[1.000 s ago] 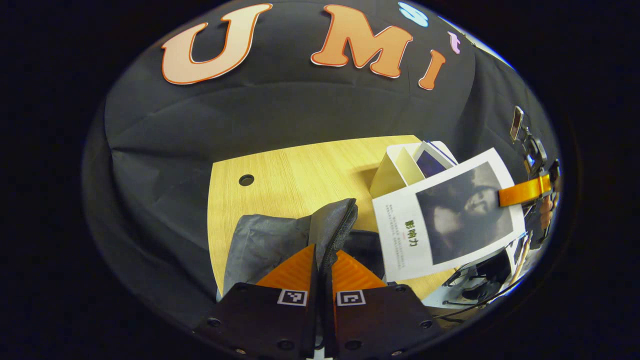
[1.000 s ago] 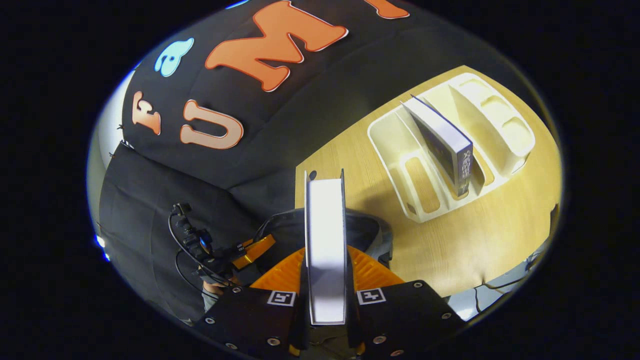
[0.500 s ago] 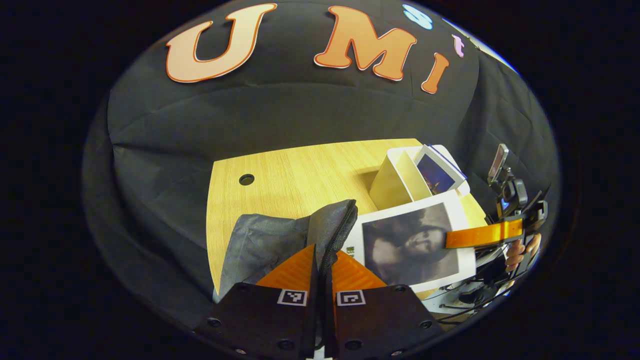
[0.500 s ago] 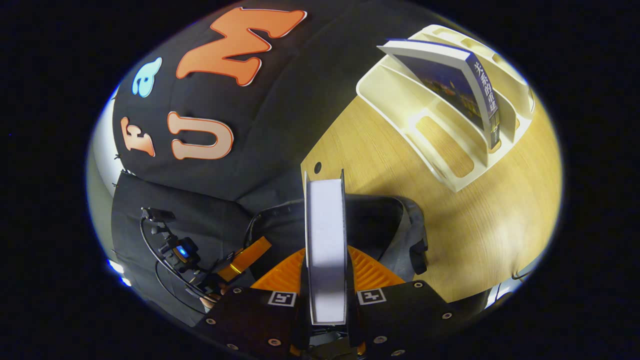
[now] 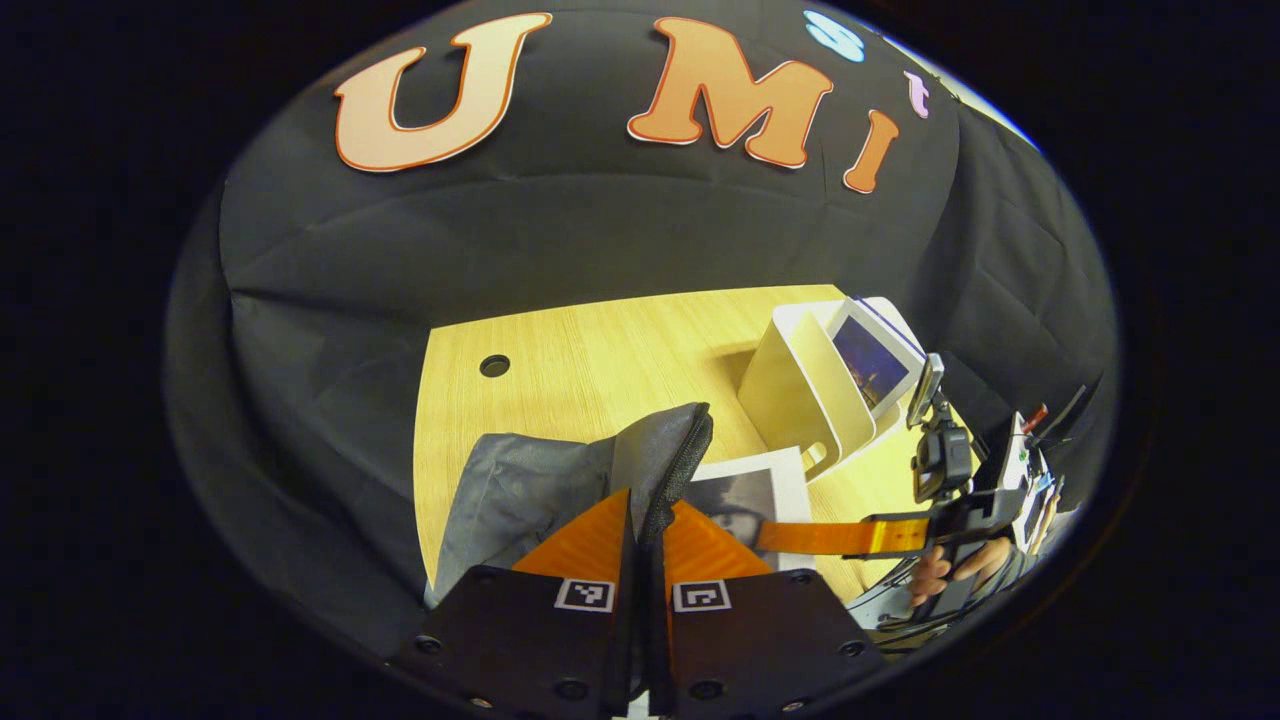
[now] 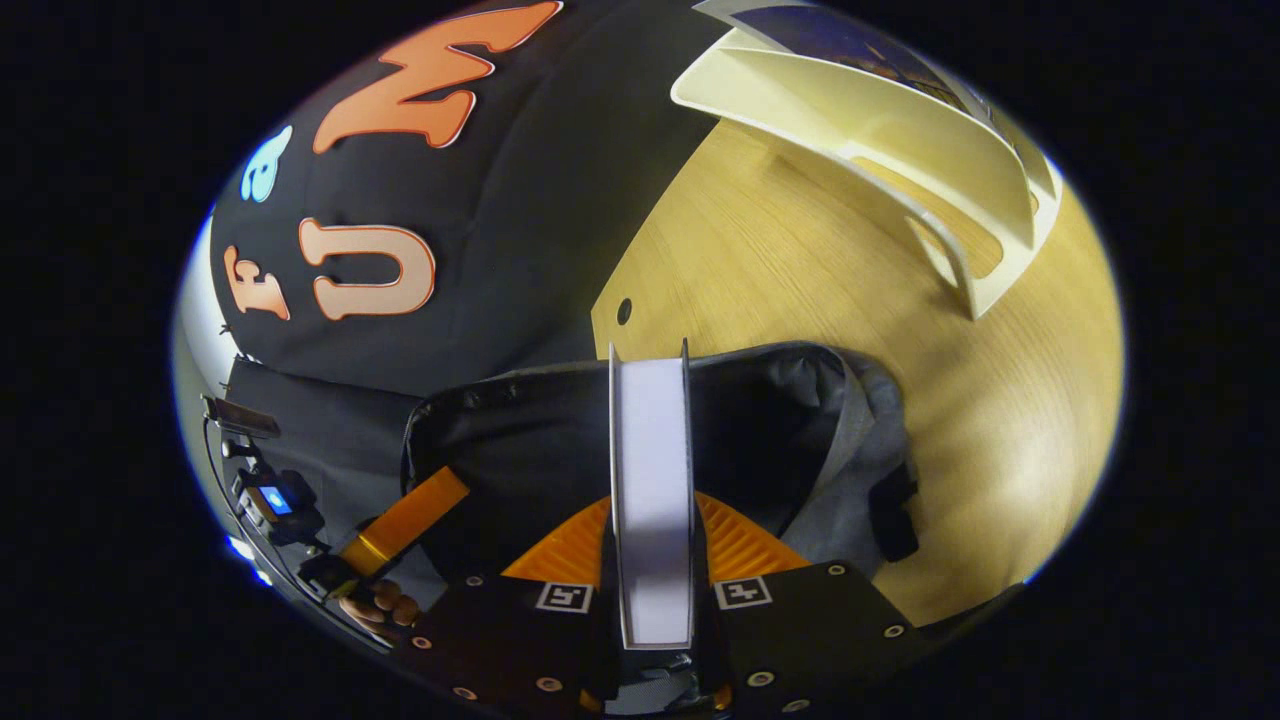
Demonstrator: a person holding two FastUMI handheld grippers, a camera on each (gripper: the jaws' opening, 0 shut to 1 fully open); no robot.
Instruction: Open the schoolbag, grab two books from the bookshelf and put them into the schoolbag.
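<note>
My left gripper (image 5: 643,510) is shut on the zippered rim of the grey schoolbag (image 5: 530,490), holding its mouth up. To its right the white book (image 5: 750,490) with a dark photo cover has sunk partly into the bag, pinched by the other gripper. In the right gripper view my right gripper (image 6: 650,520) is shut on that book (image 6: 650,470), seen edge-on, above the bag's dark open mouth (image 6: 760,430). A second, blue-covered book (image 5: 872,360) leans in the cream bookshelf (image 5: 800,390) on the wooden table (image 5: 580,350).
The bookshelf (image 6: 900,130) stands to the upper right in the right gripper view, on the table (image 6: 800,290). A round cable hole (image 5: 494,365) sits at the table's back left. A hand (image 5: 950,570) and cables show at the table's right edge.
The right gripper has carried the white book down and leftward, from beside the bookshelf into the bag's mouth. The left gripper has kept its hold on the bag's rim.
</note>
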